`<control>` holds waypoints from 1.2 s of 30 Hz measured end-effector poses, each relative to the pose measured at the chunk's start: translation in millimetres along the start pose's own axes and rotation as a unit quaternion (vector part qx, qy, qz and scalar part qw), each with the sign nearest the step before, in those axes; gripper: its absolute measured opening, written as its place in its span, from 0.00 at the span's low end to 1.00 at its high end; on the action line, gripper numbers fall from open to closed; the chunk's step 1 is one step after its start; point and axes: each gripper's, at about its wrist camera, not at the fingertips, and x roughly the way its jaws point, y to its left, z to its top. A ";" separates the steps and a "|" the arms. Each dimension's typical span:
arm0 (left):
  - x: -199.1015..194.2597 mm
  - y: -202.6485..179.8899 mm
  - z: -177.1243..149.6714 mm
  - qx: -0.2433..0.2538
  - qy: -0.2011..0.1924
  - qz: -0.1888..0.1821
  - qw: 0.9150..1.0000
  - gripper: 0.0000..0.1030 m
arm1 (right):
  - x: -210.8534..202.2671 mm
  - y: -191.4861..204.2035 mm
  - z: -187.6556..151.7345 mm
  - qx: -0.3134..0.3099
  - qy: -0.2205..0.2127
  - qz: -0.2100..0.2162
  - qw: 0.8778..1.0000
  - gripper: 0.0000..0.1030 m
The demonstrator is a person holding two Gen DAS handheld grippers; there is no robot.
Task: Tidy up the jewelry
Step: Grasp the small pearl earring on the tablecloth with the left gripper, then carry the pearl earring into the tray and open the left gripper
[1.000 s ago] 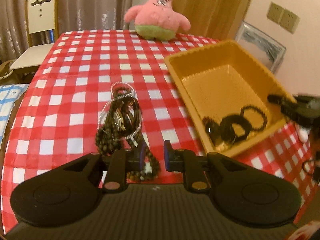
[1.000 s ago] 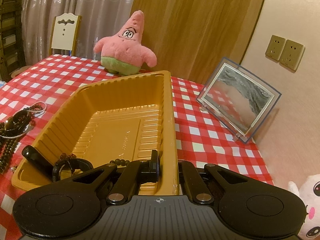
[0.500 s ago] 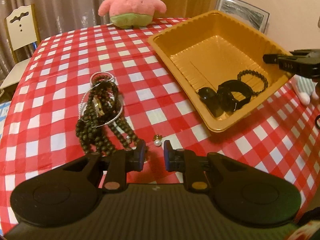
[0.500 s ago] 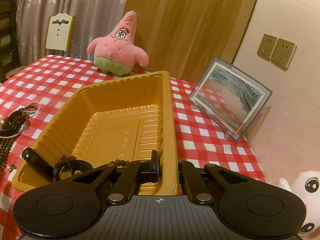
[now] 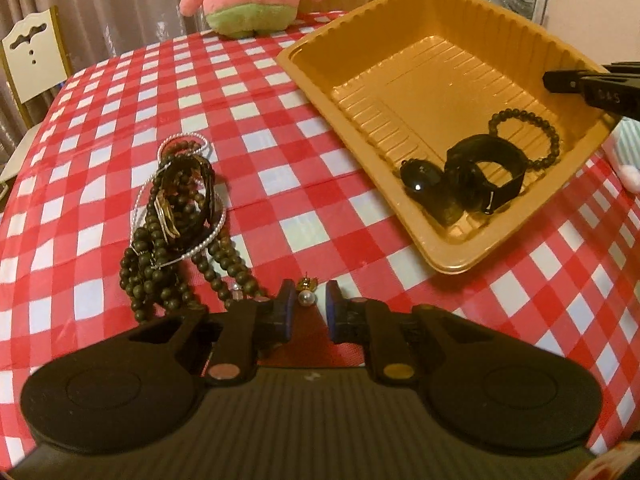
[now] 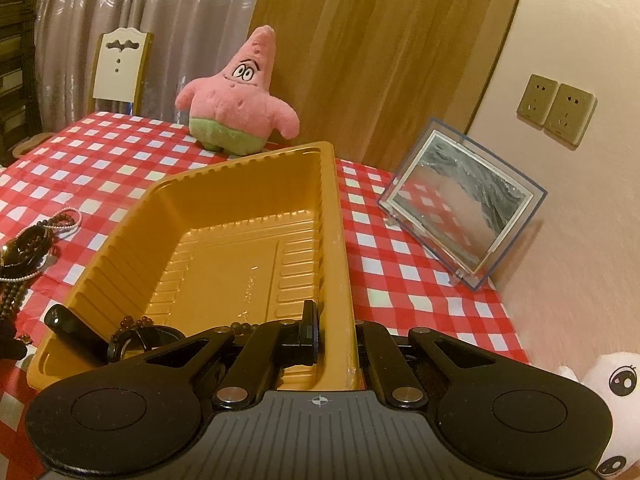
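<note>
Left gripper (image 5: 307,307) jaws parted around pearl earring (image 5: 307,297); right gripper (image 6: 335,330) jaws clamp tray (image 6: 338,240) rim.

Worktop cloth (image 5: 320,92): red/white check. Tray (image 5: 448,244): solid orange-gold, ribbed walls. In tray: black watch (image 5: 492,176), dark bead bracelet (image 5: 548,136). Bead pile (image 5: 176,216) on cloth: dark brown-olive beads, one white pearl strand, a gold-tone piece. Earring (image 5: 307,294): white pearl, gold fitting. Left tongs (image 5: 308,304): black, blue pads. Right tongs (image 6: 334,336): black. Plush star (image 6: 240,100): pink, green shorts. Chair (image 6: 120,68): cream.
</note>
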 end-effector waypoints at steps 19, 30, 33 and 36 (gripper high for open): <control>-49.7 -6.0 25.9 -0.043 -0.069 -0.050 0.995 0.06 | 2.4 0.7 0.9 -0.015 -0.003 0.010 1.000 0.03; -38.8 -46.9 59.8 -0.045 -0.085 -0.140 0.986 0.06 | 3.8 0.7 3.4 -0.029 -0.008 0.019 0.999 0.03; -24.6 -56.1 65.7 -0.048 -0.074 -0.151 0.985 0.06 | 5.0 -0.4 3.5 -0.031 -0.006 0.022 0.999 0.03; -9.6 -61.4 70.0 -0.058 -0.060 -0.154 0.985 0.06 | 5.6 -1.9 2.9 -0.030 -0.005 0.025 0.999 0.03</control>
